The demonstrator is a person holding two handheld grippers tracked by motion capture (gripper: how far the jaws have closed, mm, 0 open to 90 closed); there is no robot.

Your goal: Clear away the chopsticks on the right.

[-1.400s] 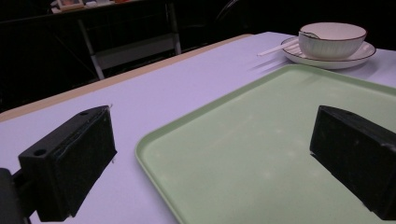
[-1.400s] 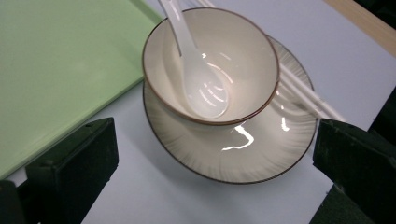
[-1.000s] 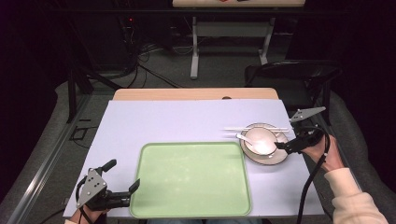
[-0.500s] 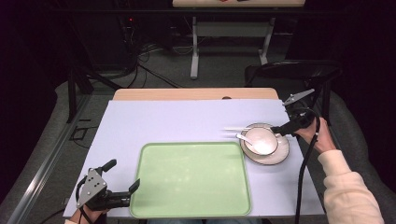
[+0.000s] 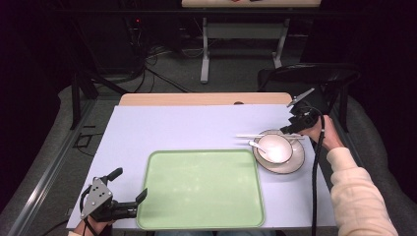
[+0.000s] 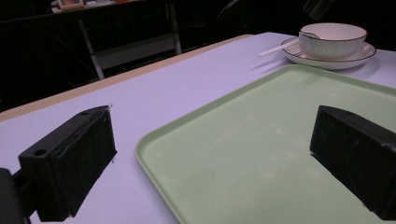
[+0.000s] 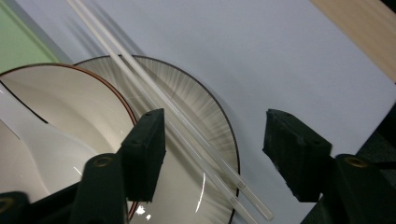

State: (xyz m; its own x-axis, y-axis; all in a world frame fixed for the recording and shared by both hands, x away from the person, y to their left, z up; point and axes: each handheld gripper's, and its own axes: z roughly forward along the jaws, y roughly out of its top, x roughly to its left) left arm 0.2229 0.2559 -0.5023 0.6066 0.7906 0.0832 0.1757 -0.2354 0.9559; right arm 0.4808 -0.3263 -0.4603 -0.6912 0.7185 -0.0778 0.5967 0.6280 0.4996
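1. The right gripper (image 5: 291,129) hangs over the far rim of the plate (image 5: 295,162), jaws spread wide and gripping nothing
2. Between and just below those jaws lie the 2 white chopsticks (image 7: 187,135), resting across the plate beside the bowl (image 5: 275,147)
3. A white spoon (image 5: 256,146) leans in the bowl
4. The left gripper (image 5: 129,196) sits at the green tray's (image 5: 201,189) near-left corner, jaws wide apart and empty

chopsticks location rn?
The chopsticks lie across the far rim of the plate, behind the bowl, at the table's right in the high view. In the right gripper view they sit between the open right gripper fingers.
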